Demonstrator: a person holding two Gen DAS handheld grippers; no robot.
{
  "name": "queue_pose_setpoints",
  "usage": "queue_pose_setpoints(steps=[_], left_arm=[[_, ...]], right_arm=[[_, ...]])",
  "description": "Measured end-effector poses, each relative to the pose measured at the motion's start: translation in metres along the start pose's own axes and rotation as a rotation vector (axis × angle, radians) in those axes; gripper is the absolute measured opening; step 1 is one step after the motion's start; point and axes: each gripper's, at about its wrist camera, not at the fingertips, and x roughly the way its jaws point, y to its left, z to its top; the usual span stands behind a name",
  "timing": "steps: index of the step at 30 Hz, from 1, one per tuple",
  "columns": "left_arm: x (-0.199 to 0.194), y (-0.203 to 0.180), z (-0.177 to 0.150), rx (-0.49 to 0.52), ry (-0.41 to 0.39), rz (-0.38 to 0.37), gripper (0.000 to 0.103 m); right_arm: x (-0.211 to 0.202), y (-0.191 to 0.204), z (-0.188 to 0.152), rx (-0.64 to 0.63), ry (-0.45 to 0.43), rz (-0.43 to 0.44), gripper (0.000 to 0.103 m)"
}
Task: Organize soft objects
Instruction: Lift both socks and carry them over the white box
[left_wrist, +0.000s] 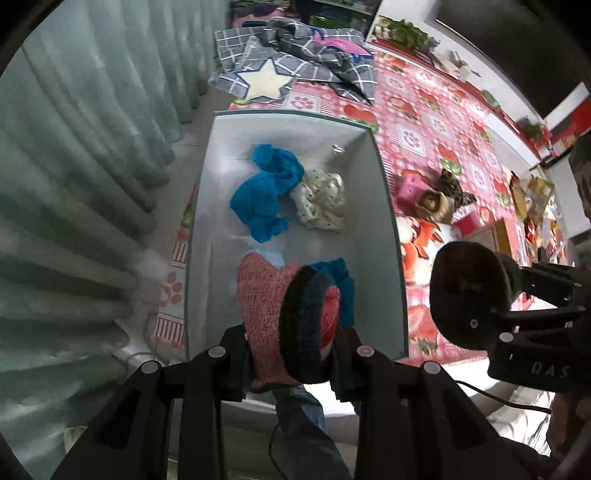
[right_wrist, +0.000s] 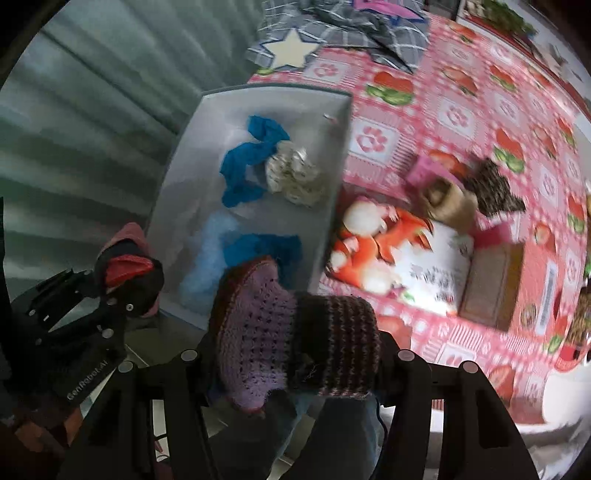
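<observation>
The left tool (left_wrist: 295, 332) is pinching a soft, light pink-and-red knitted slipper (left_wrist: 266, 306) over the grey fabric bin's (left_wrist: 384, 206) near end; the right tool (right_wrist: 295, 343) is clamping a squashy purple crocheted slipper (right_wrist: 266, 332) beside that bin.

Two tools were up: the left tool (left_wrist: 291, 354) clamped one pink knitted slipper (left_wrist: 266, 306), the right tool (right_wrist: 295, 363) clamped one purple knitted slipper (right_wrist: 280, 339). One grey box (left_wrist: 384, 206) sat below, and inside it were two bright blue cloths, one at the far end (left_wrist: 264, 192) and one nearer (left_wrist: 338, 280), plus one cream dotted bundle (left_wrist: 325, 203) and one pale blue piece (right_wrist: 207, 254). Beside the box, one orange-and-white cushion (right_wrist: 402, 254), one brown cardboard box (right_wrist: 493, 284), one star-patterned grey checked blanket (left_wrist: 280, 59).
</observation>
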Motion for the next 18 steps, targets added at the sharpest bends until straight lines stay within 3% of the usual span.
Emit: queue_pose_setpoints(steps=[18], left_arm=[[0.014, -0.011, 0.048, -0.074, 0.041, 0.065, 0.035]], right_arm=[[0.004, -0.01, 0.069, -0.115, 0.027, 0.058, 0.06]])
